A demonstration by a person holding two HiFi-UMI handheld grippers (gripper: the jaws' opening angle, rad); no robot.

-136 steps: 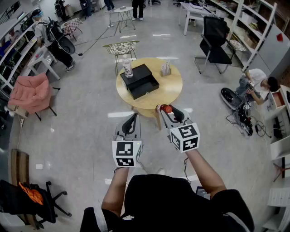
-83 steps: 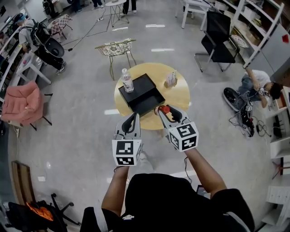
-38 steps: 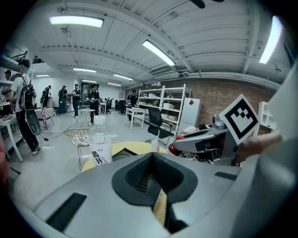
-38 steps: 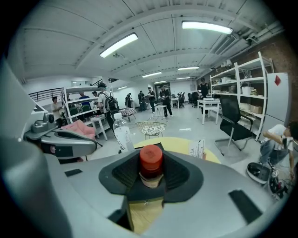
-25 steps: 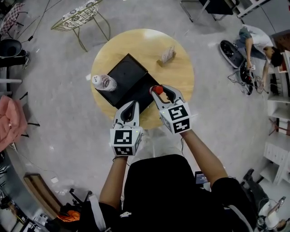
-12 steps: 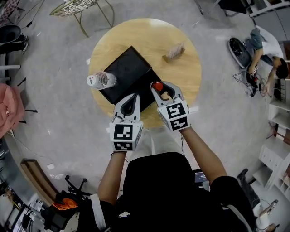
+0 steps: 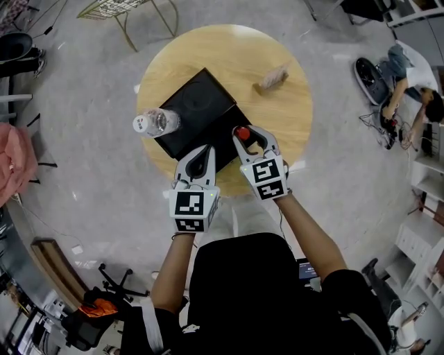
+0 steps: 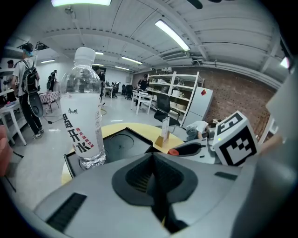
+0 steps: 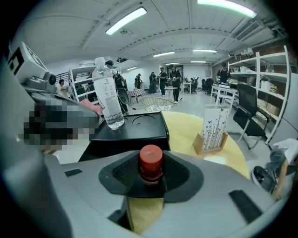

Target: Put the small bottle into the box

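Note:
A black box (image 7: pixel 196 111) sits on the round wooden table (image 7: pixel 270 41), its lower drawer part pulled out toward me (image 7: pixel 223 142). My right gripper (image 7: pixel 244 136) is shut on the small bottle with a red cap (image 7: pixel 241 133), held upright over the drawer's near end. In the right gripper view the red-capped small bottle (image 9: pixel 151 163) stands between the pads, with the black box (image 9: pixel 135 129) just beyond. My left gripper (image 7: pixel 203 154) hovers at the box's near edge, shut and with nothing in it; its jaws (image 8: pixel 153 160) meet in the left gripper view.
A clear water bottle (image 7: pixel 156 123) stands on the box's left corner, close to my left gripper. A wooden card holder (image 7: pixel 272 76) sits on the table's far right. A wire chair (image 7: pixel 114 8) stands beyond the table, and a person (image 7: pixel 411 76) sits on the floor at right.
The table and box have come closer as I walked up. Over the last second both grippers edged forward onto the box's near edge. The small bottle stays in the right gripper.

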